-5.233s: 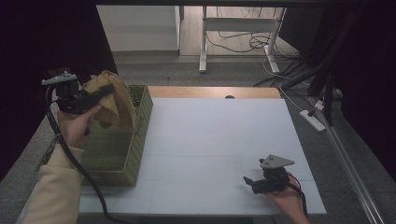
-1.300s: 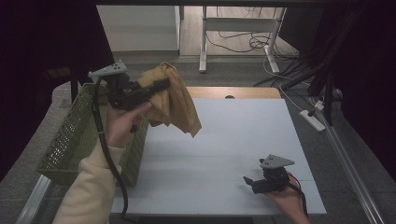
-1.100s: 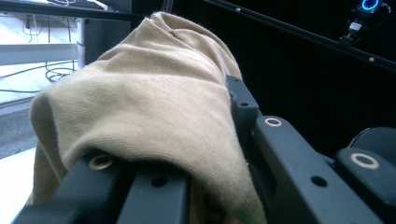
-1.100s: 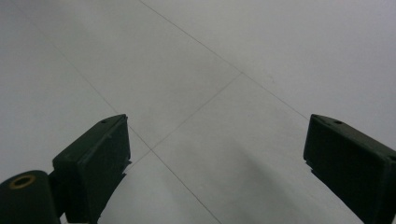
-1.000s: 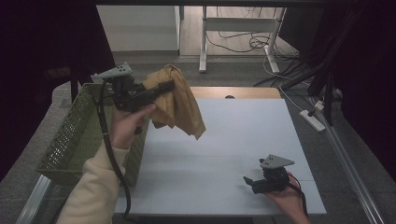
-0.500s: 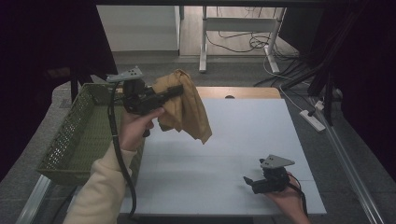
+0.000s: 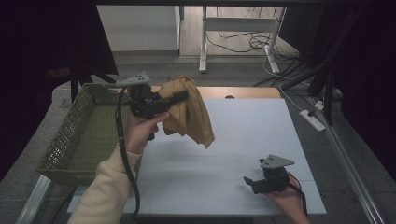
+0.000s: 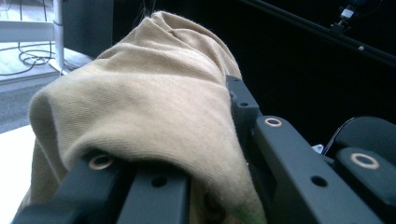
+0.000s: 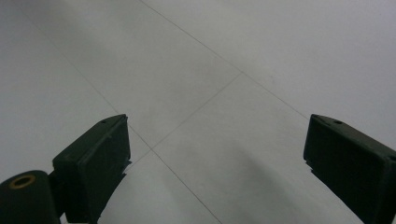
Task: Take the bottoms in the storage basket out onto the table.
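The left gripper (image 7: 180, 97), clenched on the cloth (image 7: 191, 112), has carried it out of the basket (image 7: 70, 140) and rightward over the table (image 7: 261, 121); laying it down looks next. The right gripper (image 7: 250, 183) rests released.

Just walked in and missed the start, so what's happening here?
A person's left gripper is shut on a tan cloth, holding it in the air above the white table, beside a green basket. The right gripper rests open near the table's front edge, holding nothing.
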The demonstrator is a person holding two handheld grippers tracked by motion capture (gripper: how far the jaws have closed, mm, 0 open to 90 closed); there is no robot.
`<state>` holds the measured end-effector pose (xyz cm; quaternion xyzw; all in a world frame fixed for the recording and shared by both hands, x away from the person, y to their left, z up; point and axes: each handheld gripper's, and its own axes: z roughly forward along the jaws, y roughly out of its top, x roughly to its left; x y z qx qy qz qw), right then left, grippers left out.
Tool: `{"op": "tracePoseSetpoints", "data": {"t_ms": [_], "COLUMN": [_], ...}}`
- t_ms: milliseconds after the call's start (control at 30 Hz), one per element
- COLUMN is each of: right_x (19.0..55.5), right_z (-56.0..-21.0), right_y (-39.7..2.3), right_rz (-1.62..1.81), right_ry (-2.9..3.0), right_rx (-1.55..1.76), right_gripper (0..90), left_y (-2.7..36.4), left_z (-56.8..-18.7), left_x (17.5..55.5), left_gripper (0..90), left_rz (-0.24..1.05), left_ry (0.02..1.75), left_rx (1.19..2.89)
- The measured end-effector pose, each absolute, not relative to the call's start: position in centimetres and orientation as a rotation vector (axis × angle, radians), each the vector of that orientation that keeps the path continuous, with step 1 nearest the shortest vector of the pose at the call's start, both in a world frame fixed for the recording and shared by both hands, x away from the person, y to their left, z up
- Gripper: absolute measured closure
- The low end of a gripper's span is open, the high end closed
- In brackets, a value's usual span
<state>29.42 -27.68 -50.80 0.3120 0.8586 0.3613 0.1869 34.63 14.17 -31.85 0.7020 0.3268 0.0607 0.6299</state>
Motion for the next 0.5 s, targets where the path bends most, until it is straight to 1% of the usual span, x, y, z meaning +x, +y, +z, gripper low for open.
{"op": "tracePoseSetpoints", "data": {"t_ms": [500], "right_x": [29.4], "right_z": [-50.8], "right_y": [-27.7], "right_rz": [1.015], "right_ry": [2.416], "right_rx": [0.879], "right_gripper": [7.1], "left_y": [13.5], "left_z": [-34.0], "left_x": [35.1], "left_gripper": [81.2], "left_rz": [0.099], "left_ry": [0.772], "left_rx": [1.635]}}
